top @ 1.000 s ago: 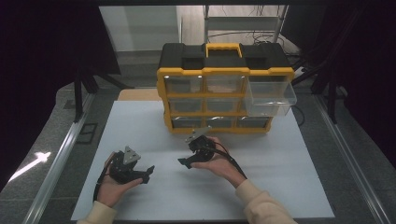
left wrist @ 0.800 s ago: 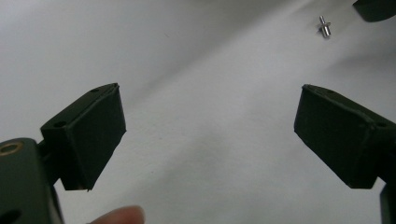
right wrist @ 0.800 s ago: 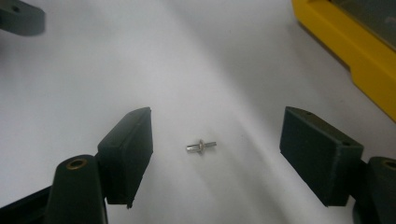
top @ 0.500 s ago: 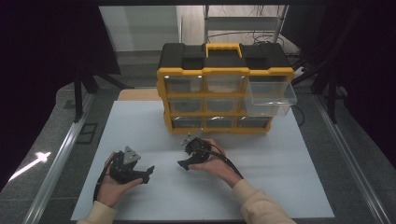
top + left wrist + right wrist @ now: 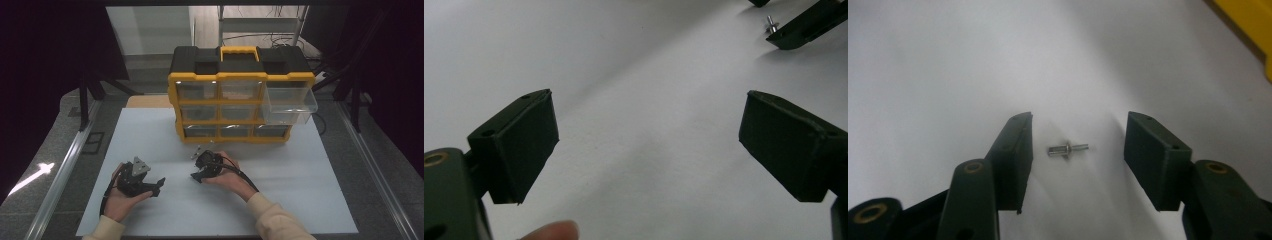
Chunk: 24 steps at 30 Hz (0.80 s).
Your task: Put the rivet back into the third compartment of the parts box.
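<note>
A small silver bolt (image 5: 1066, 149) lies on its side on the white tabletop (image 5: 948, 60), between the two black jaws of my right gripper (image 5: 1078, 155). Those jaws have just been closing, but gaps remain on both sides of the bolt and neither pad touches it. In the high view the right gripper (image 5: 196, 166) sits low over the table in front of the organizer, pointing left. My left gripper (image 5: 156, 184) rests at the front left, jaws wide open (image 5: 649, 145) with nothing between them. From there the bolt (image 5: 770, 25) shows beside a right jaw.
A yellow and black drawer organizer (image 5: 240, 80) stands at the back of the white table (image 5: 300, 175). Its top right clear drawer (image 5: 290, 102) is pulled out. Metal rails run along both sides of the table.
The right gripper's jaws have drawn closer together around the bolt. Both hands have stayed about where they were.
</note>
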### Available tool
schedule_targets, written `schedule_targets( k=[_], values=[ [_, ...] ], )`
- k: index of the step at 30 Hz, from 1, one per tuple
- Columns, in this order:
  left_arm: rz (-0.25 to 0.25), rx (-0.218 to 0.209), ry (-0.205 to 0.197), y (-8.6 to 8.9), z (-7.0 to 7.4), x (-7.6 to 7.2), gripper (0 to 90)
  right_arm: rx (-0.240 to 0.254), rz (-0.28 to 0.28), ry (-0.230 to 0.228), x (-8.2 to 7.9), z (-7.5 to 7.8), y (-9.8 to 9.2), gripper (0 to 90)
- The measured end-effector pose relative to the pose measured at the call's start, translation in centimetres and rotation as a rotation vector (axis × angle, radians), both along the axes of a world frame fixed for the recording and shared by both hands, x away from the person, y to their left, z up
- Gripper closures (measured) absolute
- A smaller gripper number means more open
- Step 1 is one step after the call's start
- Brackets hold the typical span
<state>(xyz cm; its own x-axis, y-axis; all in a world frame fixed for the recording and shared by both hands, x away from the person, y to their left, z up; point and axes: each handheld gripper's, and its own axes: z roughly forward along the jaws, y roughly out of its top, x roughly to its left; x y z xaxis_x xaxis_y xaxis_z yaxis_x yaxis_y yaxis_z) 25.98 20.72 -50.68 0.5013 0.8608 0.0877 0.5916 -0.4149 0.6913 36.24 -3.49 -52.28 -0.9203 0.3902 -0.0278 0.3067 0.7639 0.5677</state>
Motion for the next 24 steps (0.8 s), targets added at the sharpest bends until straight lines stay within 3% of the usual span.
schedule_targets(
  k=[14,24],
  values=[
    [0.0,0.0,0.001,0.01,-0.05,0.03,9.7,-0.011,0.014,0.005,-0.27,0.18,0.22,66.0],
    [-0.004,0.003,0.002,0.01,-0.07,0.02,9.6,-0.009,0.014,0.015,-0.23,0.22,0.23,71.9]
  ],
)
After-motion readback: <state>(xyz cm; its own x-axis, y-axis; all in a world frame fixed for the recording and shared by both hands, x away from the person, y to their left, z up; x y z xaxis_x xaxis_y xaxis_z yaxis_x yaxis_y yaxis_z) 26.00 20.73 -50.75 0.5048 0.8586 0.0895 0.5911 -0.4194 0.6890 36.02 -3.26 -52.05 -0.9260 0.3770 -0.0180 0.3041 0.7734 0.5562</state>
